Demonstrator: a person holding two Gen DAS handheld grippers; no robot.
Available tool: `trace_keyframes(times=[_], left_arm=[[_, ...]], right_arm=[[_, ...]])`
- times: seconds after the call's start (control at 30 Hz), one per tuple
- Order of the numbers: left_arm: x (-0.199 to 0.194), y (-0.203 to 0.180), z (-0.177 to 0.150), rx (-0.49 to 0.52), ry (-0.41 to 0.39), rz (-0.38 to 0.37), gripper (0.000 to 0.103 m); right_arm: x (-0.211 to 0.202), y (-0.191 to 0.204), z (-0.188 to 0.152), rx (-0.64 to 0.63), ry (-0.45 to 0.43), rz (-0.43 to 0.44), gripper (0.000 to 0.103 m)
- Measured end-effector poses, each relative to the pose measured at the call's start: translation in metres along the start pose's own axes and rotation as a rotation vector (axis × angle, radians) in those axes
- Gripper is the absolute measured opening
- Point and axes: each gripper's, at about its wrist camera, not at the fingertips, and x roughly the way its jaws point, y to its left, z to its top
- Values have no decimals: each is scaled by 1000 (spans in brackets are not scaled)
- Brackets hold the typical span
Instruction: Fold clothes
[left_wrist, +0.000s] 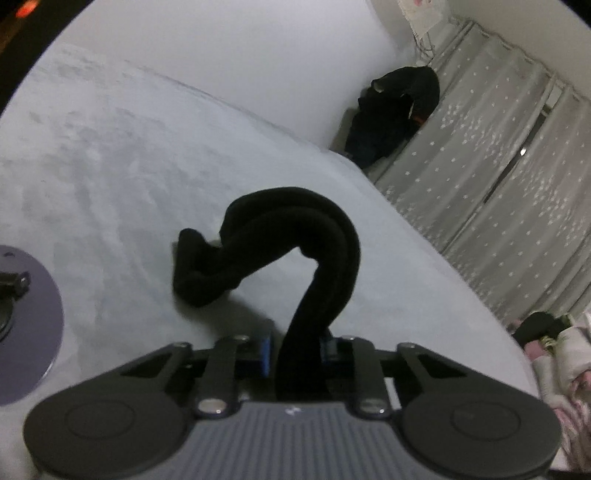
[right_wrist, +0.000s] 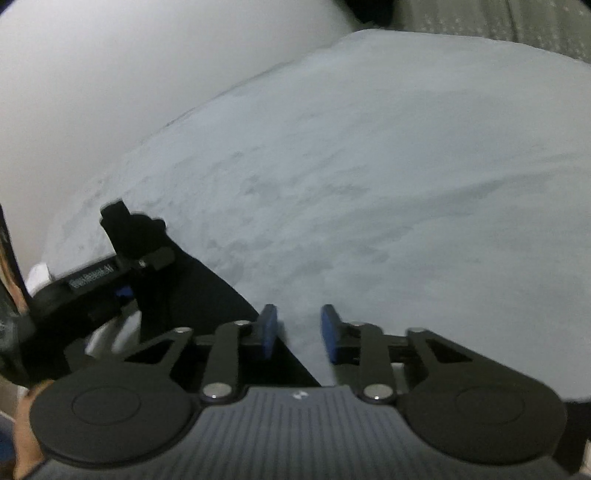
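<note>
Clamping a rolled black garment (left_wrist: 295, 258) between its blue pads, the left gripper (left_wrist: 297, 354) holds the cloth at the lower centre of the left wrist view. From the jaws the garment rises as a thick double band, arches over to the left and comes down with its free end resting on the pale blue bed cover (left_wrist: 110, 177). A round grey disc (left_wrist: 29, 332) lies at the left edge of that view. Beyond the bed, star-patterned curtains (left_wrist: 498, 192) hang on the right, with a dark heap of clothing (left_wrist: 395, 114) in the far corner against the white wall (left_wrist: 258, 55). More crumpled textiles (left_wrist: 554, 354), pink and pale, lie at the lower right.

In the right wrist view the right gripper (right_wrist: 299, 332) stands with its blue pads a narrow gap apart, nothing between them; only the bed cover shows through the gap. Black cloth runs below and to the left of its left finger, touching nothing of the pads. The other gripper appears at the left of this view, blurred, above the same black cloth.
</note>
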Motion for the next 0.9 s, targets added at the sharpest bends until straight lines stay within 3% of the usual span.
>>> trace_keyframes(times=[0.03, 0.1, 0.2, 0.27, 0.37, 0.47, 0.53, 0.57, 0.63, 0.73, 0.8, 0.9], left_arm=[[1, 1, 0, -2, 0, -9, 19], [6, 0, 0, 1, 14, -16, 19], [13, -5, 3, 15, 38, -8, 20], [16, -11, 8, 28, 38, 3, 20], [21, -22, 18, 63, 24, 14, 20], [24, -28, 23, 109, -11, 21, 20], [25, -22, 22, 115, -27, 12, 16], [27, -18, 21, 118, -30, 6, 12], [28, -15, 23, 122, -31, -19, 11], [14, -18, 27, 143, -134, -140, 11], [4, -25, 25, 195, -223, -180, 11], [8, -33, 19, 275, -234, -76, 13]], right_arm=[[2, 1, -1, -8, -6, 16, 25], [3, 1, -4, -16, -14, 52, 13], [-2, -4, -10, -12, -18, 108, 8], [-4, -4, -10, -24, -29, 106, 7], [-7, -1, -12, -52, -30, 112, 20], [-6, 9, -14, -118, -27, 82, 20], [-6, 15, -16, -159, -27, 59, 13], [-6, 18, -18, -180, -27, 48, 3], [-8, 19, -18, -193, -41, 36, 2], [-23, 20, -15, -175, -137, -4, 2], [-35, 23, -13, -169, -215, -30, 2], [-45, 24, -14, -167, -303, -54, 2]])
